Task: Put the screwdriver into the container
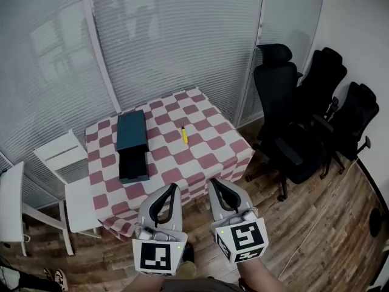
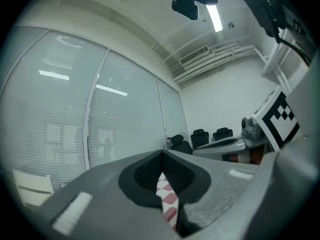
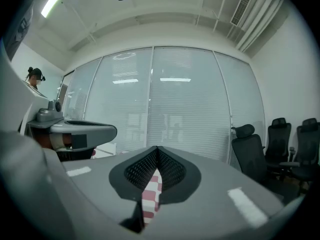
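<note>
Screwdriver (image 1: pixel 183 134) lies on the worktop (image 1: pixel 209 146), three o'clock of the container (image 1: pixel 132 132); my left tool (image 1: pixel 172 188) and right tool (image 1: pixel 214 183) are pressed together.

A soft, matt cloth (image 1: pixel 203 162) of red and white checks covers the table and hangs in folds at its edges. On it the container (image 1: pixel 131 131) is dark teal with a smooth, dull finish; plastic or card, I cannot tell. The screwdriver (image 1: pixel 184 134) has a yellow handle that looks like plastic. The floor (image 1: pixel 328 224) is wood plank with a faint sheen. The office chairs (image 1: pixel 304 120) are matt black, and the white chair (image 1: pixel 64 157) looks smoothly painted. The glass wall (image 1: pixel 182 35) is frosted with fine lines. The left gripper (image 2: pixel 161 154) and right gripper (image 3: pixel 157 149) have grey, slightly grainy matt plastic shells, with black waffle-textured pads (image 3: pixel 140 170).
</note>
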`<action>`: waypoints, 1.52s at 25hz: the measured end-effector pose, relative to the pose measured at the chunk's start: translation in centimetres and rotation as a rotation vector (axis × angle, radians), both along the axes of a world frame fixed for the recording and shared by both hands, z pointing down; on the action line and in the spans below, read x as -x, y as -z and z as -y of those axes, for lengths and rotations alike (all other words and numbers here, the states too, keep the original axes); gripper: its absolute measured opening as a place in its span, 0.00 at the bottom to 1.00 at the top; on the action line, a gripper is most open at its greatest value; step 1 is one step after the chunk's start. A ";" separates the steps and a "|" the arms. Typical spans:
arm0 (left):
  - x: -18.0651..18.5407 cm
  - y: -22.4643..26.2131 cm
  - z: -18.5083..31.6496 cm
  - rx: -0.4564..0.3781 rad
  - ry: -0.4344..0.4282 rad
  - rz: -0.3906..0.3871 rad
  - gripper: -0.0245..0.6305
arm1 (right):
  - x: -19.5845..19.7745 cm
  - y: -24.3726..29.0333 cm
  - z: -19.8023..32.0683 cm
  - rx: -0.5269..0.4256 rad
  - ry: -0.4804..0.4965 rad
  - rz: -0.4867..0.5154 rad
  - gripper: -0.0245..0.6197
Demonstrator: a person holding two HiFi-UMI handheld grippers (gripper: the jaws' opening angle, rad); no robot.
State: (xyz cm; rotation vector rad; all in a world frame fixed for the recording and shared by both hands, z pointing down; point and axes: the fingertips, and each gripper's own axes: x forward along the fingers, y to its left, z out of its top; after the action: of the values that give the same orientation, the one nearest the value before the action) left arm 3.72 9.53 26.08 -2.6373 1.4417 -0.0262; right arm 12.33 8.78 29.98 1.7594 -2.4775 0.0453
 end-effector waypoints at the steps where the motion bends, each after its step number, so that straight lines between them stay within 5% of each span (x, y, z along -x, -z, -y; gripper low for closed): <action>1: 0.2 0.1 1.2 -0.002 -0.005 -0.002 0.04 | 0.1 0.3 1.4 -0.002 -0.005 -0.001 0.08; 9: 1.9 0.7 8.7 -0.016 -0.035 -0.022 0.04 | 1.6 1.4 8.5 -0.023 -0.034 -0.039 0.08; 21: 0.0 -1.1 13.4 0.019 -0.073 -0.005 0.04 | -0.6 0.9 12.9 -0.011 -0.079 -0.046 0.08; 38: -4.0 -2.8 24.7 0.067 0.046 0.074 0.04 | -4.4 -2.6 25.7 0.057 0.035 0.039 0.08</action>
State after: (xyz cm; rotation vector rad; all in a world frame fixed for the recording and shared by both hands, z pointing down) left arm 7.68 -15.21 28.91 -2.6246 1.5029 -0.1779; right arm 16.74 -16.93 32.61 1.7084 -2.5067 0.1467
